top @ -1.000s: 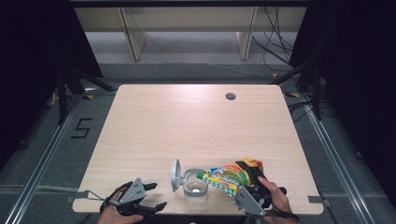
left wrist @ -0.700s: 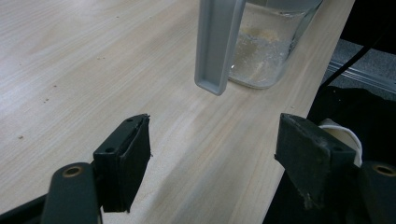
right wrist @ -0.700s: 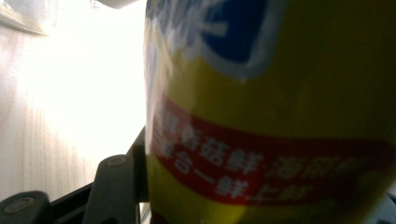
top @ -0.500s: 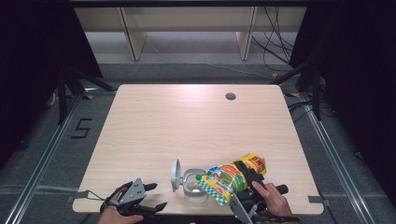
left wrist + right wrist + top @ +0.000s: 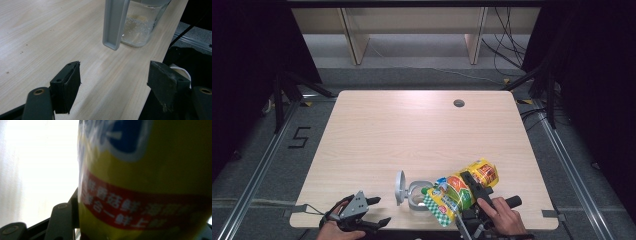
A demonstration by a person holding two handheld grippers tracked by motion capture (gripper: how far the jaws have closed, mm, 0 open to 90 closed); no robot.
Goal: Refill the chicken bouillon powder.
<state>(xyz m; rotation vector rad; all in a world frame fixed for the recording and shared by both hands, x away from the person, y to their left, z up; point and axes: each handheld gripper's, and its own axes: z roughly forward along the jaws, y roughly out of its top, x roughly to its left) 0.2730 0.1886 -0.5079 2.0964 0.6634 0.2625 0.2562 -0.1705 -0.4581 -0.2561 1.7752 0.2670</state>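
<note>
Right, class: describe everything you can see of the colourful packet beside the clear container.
The packet is a glossy, soft-looking pouch, mostly yellow, with orange and green print, a green-and-white checked end and a red band of white characters. It is held off the table, tilted, its checked end low over the open mouth of the clear container and its yellow end higher to the right. The right tongs are closed around its middle; the right gripper view shows a jaw against its side.
</note>
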